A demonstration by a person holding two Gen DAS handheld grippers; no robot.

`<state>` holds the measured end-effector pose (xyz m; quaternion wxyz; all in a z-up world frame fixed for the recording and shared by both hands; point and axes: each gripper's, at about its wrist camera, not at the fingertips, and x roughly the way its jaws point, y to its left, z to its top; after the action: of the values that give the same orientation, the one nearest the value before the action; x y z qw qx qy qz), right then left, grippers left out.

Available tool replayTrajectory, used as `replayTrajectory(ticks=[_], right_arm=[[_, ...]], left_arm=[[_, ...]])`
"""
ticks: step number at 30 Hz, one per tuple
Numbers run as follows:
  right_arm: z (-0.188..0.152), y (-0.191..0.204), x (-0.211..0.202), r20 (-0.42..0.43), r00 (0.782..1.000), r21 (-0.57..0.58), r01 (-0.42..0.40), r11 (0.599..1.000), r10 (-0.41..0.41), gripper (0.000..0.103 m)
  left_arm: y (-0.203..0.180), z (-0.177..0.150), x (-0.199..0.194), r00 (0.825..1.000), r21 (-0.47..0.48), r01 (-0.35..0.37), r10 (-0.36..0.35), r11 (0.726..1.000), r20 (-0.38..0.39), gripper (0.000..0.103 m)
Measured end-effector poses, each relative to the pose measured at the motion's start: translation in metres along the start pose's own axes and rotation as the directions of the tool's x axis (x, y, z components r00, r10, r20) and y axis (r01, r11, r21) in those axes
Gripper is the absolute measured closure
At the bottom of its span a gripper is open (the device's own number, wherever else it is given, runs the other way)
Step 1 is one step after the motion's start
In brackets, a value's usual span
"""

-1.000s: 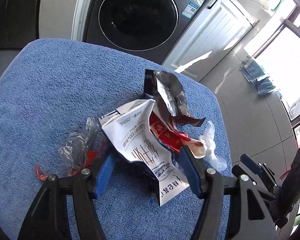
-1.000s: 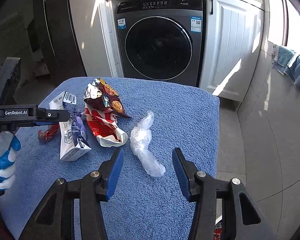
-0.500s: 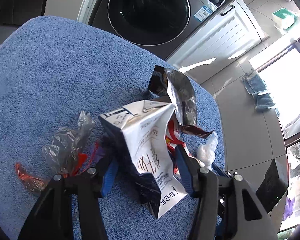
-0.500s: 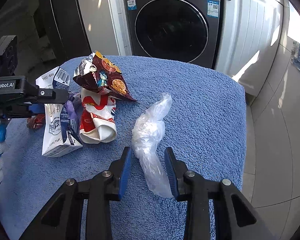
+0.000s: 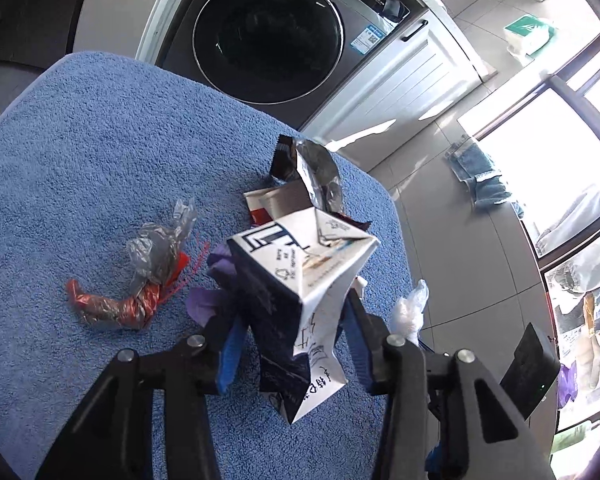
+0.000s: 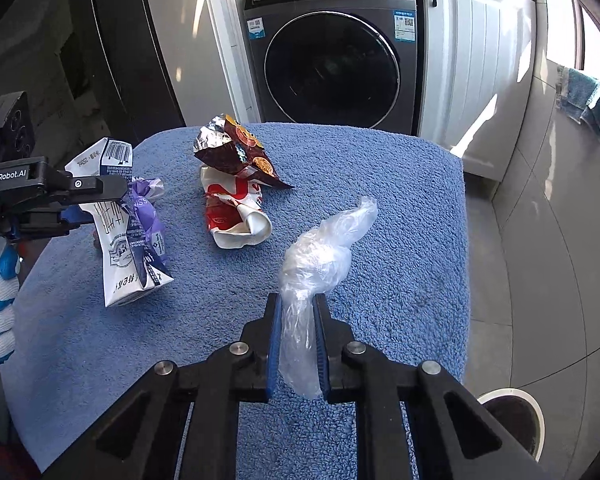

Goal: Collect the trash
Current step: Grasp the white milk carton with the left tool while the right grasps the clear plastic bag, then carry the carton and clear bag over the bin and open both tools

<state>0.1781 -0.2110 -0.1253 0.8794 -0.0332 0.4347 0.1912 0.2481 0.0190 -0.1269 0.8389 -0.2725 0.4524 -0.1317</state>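
My left gripper point(image 5: 292, 340) is shut on a crushed white and navy milk carton point(image 5: 300, 280) together with a purple wrapper point(image 5: 204, 304), lifted off the blue towel point(image 5: 80, 160). The carton also shows in the right wrist view point(image 6: 120, 240). My right gripper point(image 6: 298, 320) is shut on a clear crumpled plastic bag point(image 6: 324, 252), held above the towel point(image 6: 400, 240). A brown foil snack bag point(image 6: 236, 152) lies on a crushed red and white cup point(image 6: 236, 216). A clear and red twisted wrapper point(image 5: 140, 276) lies on the towel to the left.
A dark front-loading washing machine point(image 6: 332, 68) and white cabinet door point(image 6: 480, 72) stand behind the towel-covered table. A round bin point(image 6: 512, 412) sits on the tiled floor at lower right. A blue cloth point(image 6: 588, 100) hangs at right.
My left gripper closed on the carton and lifted it with the purple wrapper. My right gripper moved forward around the plastic bag, closed on it and raised it.
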Motion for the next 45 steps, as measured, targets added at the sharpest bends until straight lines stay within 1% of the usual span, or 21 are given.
replayTrajectory(ticks=[8, 12, 15, 17, 20, 21, 23, 25, 29, 31, 33, 36, 43, 45], right_arm=[[-0.010, 0.023, -0.038, 0.041, 0.999, -0.012, 0.008, 1.000, -0.008, 0.088], [-0.015, 0.029, -0.056, 0.070, 0.998, -0.008, 0.013, 1.000, -0.013, 0.088], [-0.020, 0.033, -0.071, 0.088, 0.996, -0.010, 0.023, 1.000, -0.022, 0.088], [-0.024, 0.035, -0.079, 0.097, 0.995, -0.014, 0.030, 0.999, -0.029, 0.088], [-0.033, 0.036, -0.086, 0.094, 0.995, -0.015, 0.036, 0.999, -0.035, 0.088], [-0.037, 0.036, -0.086, 0.091, 0.995, -0.011, 0.037, 0.999, -0.036, 0.088], [-0.043, 0.035, -0.086, 0.086, 0.996, -0.001, 0.032, 0.999, -0.032, 0.088], [-0.050, 0.035, -0.085, 0.077, 0.997, 0.009, 0.026, 1.000, -0.027, 0.088], [-0.059, 0.033, -0.082, 0.065, 0.998, 0.023, 0.015, 1.000, -0.017, 0.088], [-0.062, 0.033, -0.080, 0.063, 0.998, 0.027, 0.010, 1.000, -0.012, 0.088], [-0.063, 0.033, -0.079, 0.061, 0.998, 0.028, 0.007, 1.000, -0.008, 0.088], [-0.066, 0.032, -0.078, 0.060, 0.998, 0.033, 0.000, 0.999, -0.002, 0.088], [-0.075, 0.026, -0.077, 0.062, 0.998, 0.053, -0.018, 0.998, 0.015, 0.088], [-0.076, 0.023, -0.075, 0.060, 0.998, 0.058, -0.022, 0.998, 0.018, 0.088]], left_arm=[[-0.011, -0.022, -0.049, 0.999, 0.060, 0.025, -0.028, 0.998, 0.044, 0.059], [-0.019, -0.030, -0.072, 0.996, 0.085, 0.060, -0.066, 0.995, 0.066, 0.059], [-0.031, -0.039, -0.090, 0.988, 0.147, 0.120, -0.133, 0.982, 0.078, 0.059], [-0.035, -0.046, -0.101, 0.985, 0.198, 0.126, -0.146, 0.972, 0.090, 0.059], [-0.035, -0.056, -0.109, 0.985, 0.234, 0.136, -0.156, 0.963, 0.068, 0.059], [-0.036, -0.060, -0.109, 0.988, 0.250, 0.122, -0.141, 0.961, 0.058, 0.059], [-0.033, -0.069, -0.106, 0.996, 0.282, 0.075, -0.087, 0.957, 0.029, 0.059], [-0.025, -0.078, -0.100, 0.999, 0.305, 0.041, -0.039, 0.952, -0.013, 0.059], [-0.011, -0.090, -0.084, 0.995, 0.334, -0.022, 0.054, 0.942, -0.087, 0.059], [-0.005, -0.095, -0.076, 0.990, 0.337, -0.042, 0.084, 0.941, -0.113, 0.059], [0.000, -0.097, -0.074, 0.991, 0.334, -0.040, 0.081, 0.942, -0.109, 0.058], [0.001, -0.097, -0.072, 0.989, 0.338, -0.059, 0.100, 0.939, -0.107, 0.057], [-0.006, -0.111, -0.068, 0.984, 0.394, -0.085, 0.139, 0.915, -0.110, 0.053], [-0.009, -0.114, -0.066, 0.983, 0.404, -0.079, 0.138, 0.911, -0.118, 0.053]])
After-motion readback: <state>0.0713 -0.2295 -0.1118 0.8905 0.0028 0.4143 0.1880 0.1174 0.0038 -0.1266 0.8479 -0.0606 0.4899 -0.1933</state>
